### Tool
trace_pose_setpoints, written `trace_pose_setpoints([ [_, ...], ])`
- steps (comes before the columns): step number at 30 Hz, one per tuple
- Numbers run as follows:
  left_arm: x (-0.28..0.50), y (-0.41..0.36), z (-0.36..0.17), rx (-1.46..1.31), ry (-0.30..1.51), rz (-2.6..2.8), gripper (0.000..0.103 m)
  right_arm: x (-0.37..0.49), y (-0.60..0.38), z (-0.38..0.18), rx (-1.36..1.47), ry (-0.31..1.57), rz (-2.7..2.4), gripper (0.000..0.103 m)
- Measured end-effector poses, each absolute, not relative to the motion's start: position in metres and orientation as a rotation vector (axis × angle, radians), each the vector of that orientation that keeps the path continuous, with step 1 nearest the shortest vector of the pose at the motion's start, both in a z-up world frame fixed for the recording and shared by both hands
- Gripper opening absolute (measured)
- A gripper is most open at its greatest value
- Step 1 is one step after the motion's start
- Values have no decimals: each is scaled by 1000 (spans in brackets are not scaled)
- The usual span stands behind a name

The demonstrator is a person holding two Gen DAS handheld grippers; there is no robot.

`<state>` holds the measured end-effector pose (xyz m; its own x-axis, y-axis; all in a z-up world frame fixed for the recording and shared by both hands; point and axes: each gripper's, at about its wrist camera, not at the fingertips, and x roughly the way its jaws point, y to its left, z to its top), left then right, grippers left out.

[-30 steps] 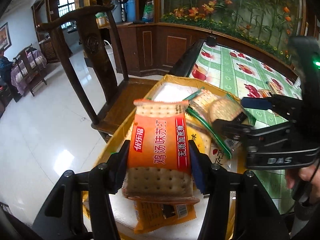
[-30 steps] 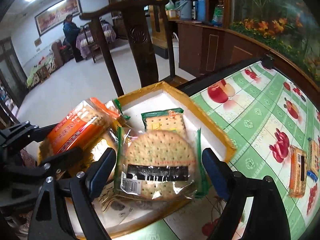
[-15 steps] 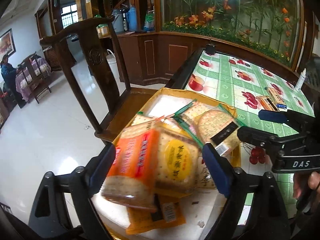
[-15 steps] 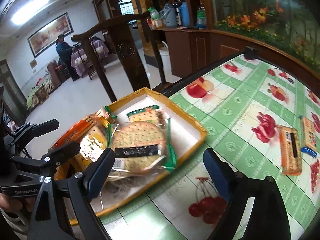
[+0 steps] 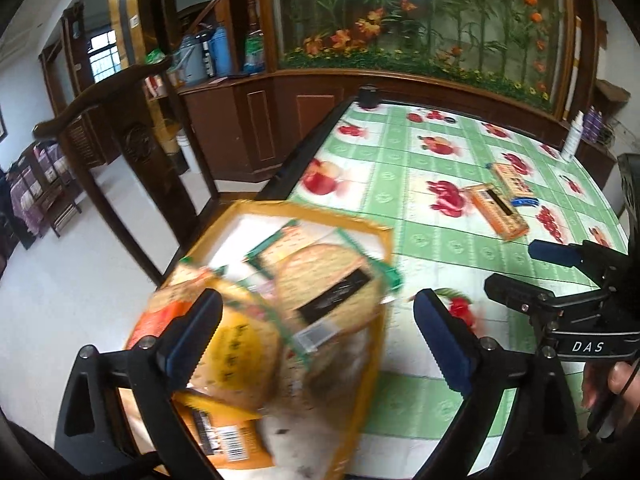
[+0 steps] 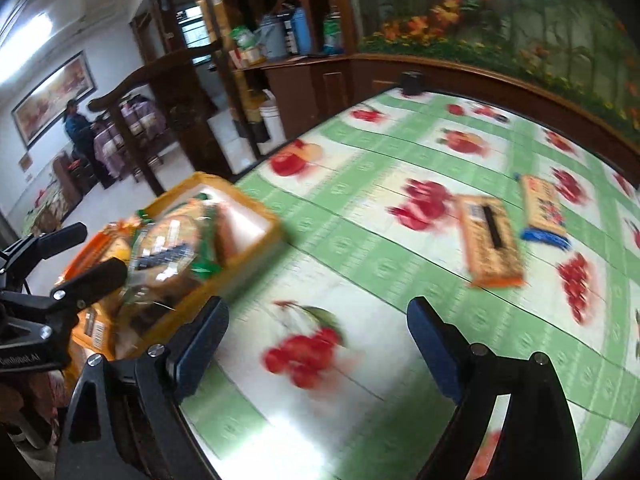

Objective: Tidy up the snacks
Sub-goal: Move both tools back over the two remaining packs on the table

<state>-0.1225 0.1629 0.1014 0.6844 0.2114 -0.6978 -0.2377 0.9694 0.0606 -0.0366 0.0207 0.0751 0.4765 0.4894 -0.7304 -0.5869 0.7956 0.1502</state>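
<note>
Both grippers empty here; the left gripper (image 5: 316, 340) hangs over the near end of the yellow box (image 5: 384, 236) with its fingers spread wide, nothing between them; the right gripper (image 6: 316, 344) is just as wide apart, over bare cherry-print tablecloth (image 6: 360, 240); the box sits at the table's left edge, piled with a round cracker pack (image 5: 332, 284) on top and orange packs beside it; two loose snacks lie well apart from it on the far right, an orange cracker pack (image 6: 490, 240) and a blue-ended pack (image 6: 542, 208) just beyond; the next job looks like the right gripper's, I'd say; go for the orange pack first, line the fingers across its narrow width, come down flat, squeeze gently since crackers crush; both views are blurred, so finer detail is lost.
</note>
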Motion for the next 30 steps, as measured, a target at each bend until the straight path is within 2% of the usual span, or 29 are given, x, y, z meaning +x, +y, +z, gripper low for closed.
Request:
trace_pose_setpoints([
  [16,-39,48,94,-43,863,52,97,-21,-107,69,-3,882,449,92],
  [30,75,3,60,-170,981,62,97,4,-162,56,50,922,370,92],
])
